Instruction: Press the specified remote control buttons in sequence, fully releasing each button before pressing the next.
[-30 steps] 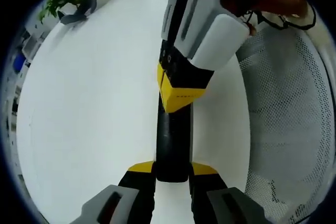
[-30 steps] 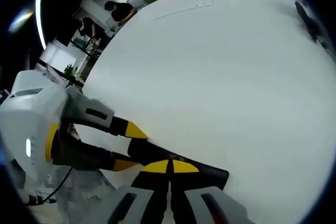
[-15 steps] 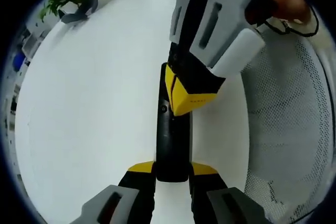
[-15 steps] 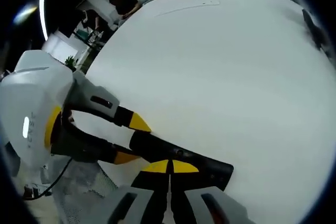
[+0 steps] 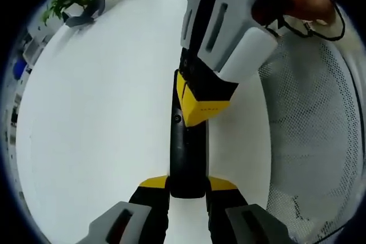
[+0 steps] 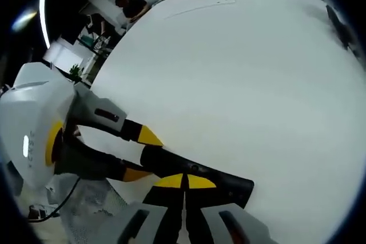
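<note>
One white table [image 6: 240, 84], office behind

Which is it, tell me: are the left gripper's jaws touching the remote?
Touching. The left gripper view shows the left gripper closed on the near end of the black remote, yellow tips pressed against both sides, no gap.

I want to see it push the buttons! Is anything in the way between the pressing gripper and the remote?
Nothing visible. The right gripper, shut, hangs right over the black remote control, which the left gripper holds by one end.
</note>
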Tool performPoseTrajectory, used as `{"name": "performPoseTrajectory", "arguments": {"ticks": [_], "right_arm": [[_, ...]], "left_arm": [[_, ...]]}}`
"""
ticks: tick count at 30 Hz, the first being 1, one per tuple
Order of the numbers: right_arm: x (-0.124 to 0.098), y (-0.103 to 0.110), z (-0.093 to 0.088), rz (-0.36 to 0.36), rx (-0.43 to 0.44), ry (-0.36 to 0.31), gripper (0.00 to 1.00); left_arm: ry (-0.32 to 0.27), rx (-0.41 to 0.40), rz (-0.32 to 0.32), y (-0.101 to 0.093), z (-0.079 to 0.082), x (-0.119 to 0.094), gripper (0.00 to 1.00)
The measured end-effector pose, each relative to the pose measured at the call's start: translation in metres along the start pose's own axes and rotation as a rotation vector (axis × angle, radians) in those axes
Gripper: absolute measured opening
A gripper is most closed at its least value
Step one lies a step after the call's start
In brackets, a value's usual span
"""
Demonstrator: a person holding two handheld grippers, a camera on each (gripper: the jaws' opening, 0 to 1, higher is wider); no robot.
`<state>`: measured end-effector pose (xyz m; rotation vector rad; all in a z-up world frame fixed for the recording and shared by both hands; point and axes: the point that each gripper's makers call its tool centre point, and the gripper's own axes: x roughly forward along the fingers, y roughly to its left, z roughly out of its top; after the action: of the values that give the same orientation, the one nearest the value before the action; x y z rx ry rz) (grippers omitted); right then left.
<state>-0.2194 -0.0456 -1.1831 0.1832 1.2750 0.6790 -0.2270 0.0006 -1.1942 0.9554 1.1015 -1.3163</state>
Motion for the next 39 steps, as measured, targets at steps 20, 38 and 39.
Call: {"name": "performPoseTrajectory", "arguments": {"ticks": [20, 38, 39], "right_arm": [[-0.004, 0.001, -0.009, -0.011, -0.017, 0.015, 0.0], [-0.001, 0.004, -0.014, -0.053, -0.105, 0.063, 0.0], [-0.001, 0.004, -0.014, -0.056, -0.11, 0.064, 0.0]], "left_arm": [[-0.008, -0.01, 0.007, 0.0, 0.0, 0.0, 0.23], [-0.022, -0.008, -0.001, 0.0, 0.0, -0.001, 0.23], [-0.027, -0.01, -0.001, 0.0, 0.0, -0.001, 0.23]]}}
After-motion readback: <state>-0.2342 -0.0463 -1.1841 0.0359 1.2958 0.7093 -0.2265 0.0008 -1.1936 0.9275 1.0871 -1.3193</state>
